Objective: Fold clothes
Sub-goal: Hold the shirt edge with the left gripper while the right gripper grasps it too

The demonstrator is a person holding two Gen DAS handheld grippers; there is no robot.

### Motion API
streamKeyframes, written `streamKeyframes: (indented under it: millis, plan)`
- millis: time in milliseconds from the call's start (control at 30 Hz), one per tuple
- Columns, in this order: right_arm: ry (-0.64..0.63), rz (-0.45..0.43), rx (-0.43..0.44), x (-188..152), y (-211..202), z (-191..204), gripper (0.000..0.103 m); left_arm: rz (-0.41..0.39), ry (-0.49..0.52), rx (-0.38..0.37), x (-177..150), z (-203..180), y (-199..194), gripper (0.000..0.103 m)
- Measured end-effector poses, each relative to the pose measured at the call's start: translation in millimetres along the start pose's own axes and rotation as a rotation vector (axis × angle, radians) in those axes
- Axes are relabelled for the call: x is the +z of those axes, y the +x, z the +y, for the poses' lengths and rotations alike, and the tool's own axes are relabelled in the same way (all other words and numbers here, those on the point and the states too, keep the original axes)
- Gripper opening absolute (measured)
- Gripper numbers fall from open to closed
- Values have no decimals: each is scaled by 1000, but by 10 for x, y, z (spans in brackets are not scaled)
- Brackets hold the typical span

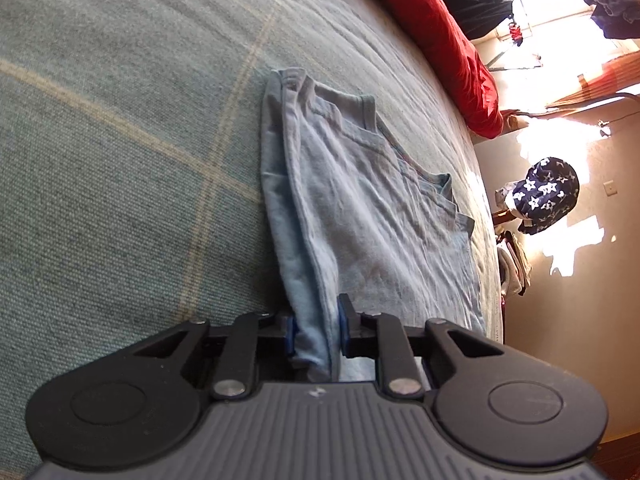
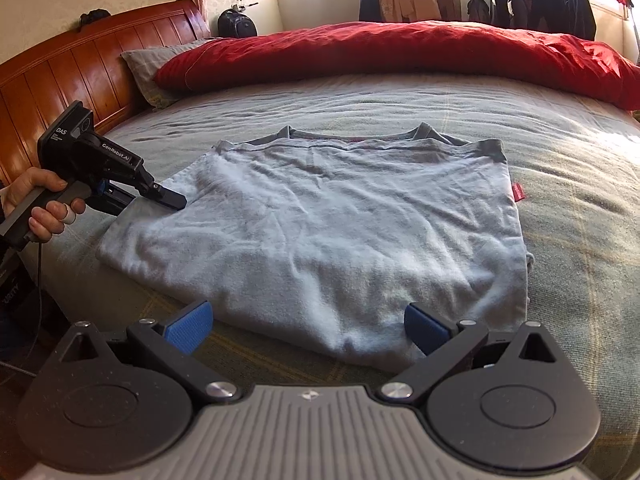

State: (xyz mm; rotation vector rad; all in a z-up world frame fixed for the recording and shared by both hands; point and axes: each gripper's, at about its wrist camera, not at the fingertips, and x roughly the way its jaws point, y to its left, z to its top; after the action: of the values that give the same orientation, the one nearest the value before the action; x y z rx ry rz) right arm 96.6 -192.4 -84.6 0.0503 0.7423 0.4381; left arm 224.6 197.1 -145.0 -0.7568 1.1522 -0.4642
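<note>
In the left wrist view, a bunched side edge of the pale blue T-shirt (image 1: 360, 208) is seen clamped in the left gripper (image 1: 317, 332) on the bed (image 1: 120, 140), while in the right wrist view the shirt is shown partly folded near the bed's near edge, sleeves tucked in, further folding judged outstanding, and the right gripper (image 2: 308, 326) is held spread wide at its hem.

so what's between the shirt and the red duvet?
Only bare bedcover, no objects. The right wrist view shows it plainly: the shirt ends at its collar, and the wrinkled plaid cover runs on to the red duvet.
</note>
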Motion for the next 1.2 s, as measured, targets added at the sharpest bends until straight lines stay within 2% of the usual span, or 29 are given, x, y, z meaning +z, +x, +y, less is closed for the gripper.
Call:
streamKeyframes:
  millis: [333,433,533,767,833,900,967,1067,1133,1200]
  plan:
    - [-39,-15,7,77,-24,96,103,-41,-27,-12,196,32,73,20]
    - [-98,-26,31,158,-16,222,103,-54,-32,-19,230,40,94,21]
    - [-170,-29,64,236,33,372,103,-57,-24,-66,148,57,52,31]
    - [-396,-16,138,398,264,841,103,-51,-40,-84,-111,106,-123,35]
    - [-431,-13,162,424,334,949,103,-67,-27,-52,-142,59,-154,26]
    - [-470,-12,182,435,390,1059,103,-75,-5,7,-148,-11,-166,13]
    - [-523,-8,198,437,438,1186,101,-82,21,33,-125,-96,-178,13]
    - [-637,-27,180,390,478,1424,100,-94,35,4,-63,-215,-234,13]
    - [-717,-55,145,341,517,1591,89,-95,50,-3,-40,-291,-272,13]
    - [-791,-68,96,282,591,1759,84,-89,51,-2,-24,-325,-276,13]
